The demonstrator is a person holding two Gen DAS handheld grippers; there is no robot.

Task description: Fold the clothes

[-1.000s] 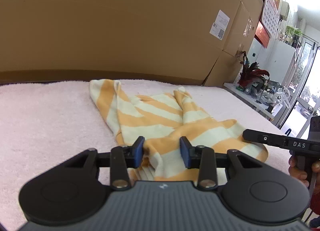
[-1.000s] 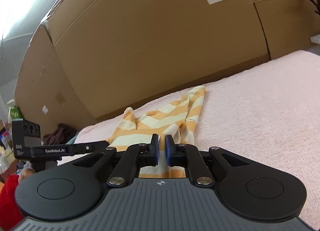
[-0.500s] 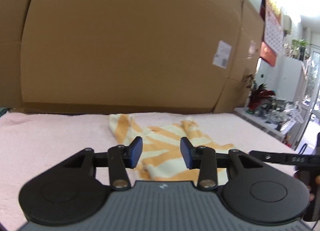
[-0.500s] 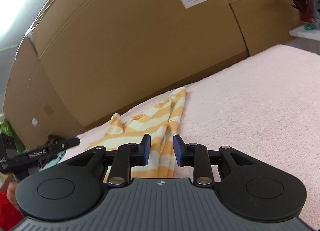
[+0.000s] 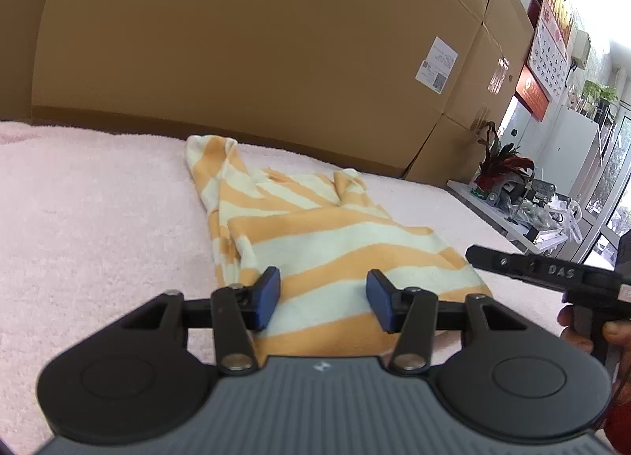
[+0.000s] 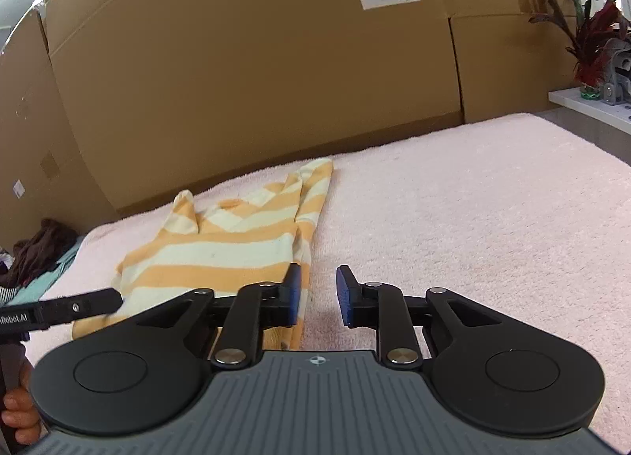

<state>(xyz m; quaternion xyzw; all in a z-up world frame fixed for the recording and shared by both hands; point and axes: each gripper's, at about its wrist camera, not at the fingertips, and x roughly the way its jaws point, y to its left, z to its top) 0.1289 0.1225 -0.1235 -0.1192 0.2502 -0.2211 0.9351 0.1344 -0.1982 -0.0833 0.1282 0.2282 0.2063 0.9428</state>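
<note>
Left wrist view: the orange-and-cream striped knit garment [image 5: 315, 234] lies flat on the pink terry-covered tabletop [image 5: 98, 218], its sides already turned in so it reads as a long narrow strip running away toward the big brown cardboard boxes [image 5: 256, 40] at the far edge. The left gripper [image 5: 323, 295] hangs above the near hem with jaws apart and nothing pinched; they have just been opening, and the cloth under them lies loose, so the hem that sat between them a second ago has been let go. Right wrist view: the right gripper [image 6: 318, 295] sits just off the garment's right edge [image 6: 305, 257], jaws parted by a narrow gap over bare terry, with no fabric in them. They were nearly shut a second ago, sprang wider, and have just been closing a little. The person's hand [image 6: 17, 411] on the other handle shows at the lower left, and a heap of dark clothes [image 6: 35, 249] waits beyond the tabletop's far left corner. Reading: both releases mark one fold as laid down. The strip is still long, so a lengthwise fold, near hem carried toward the collar, looks like the step remaining.
</note>
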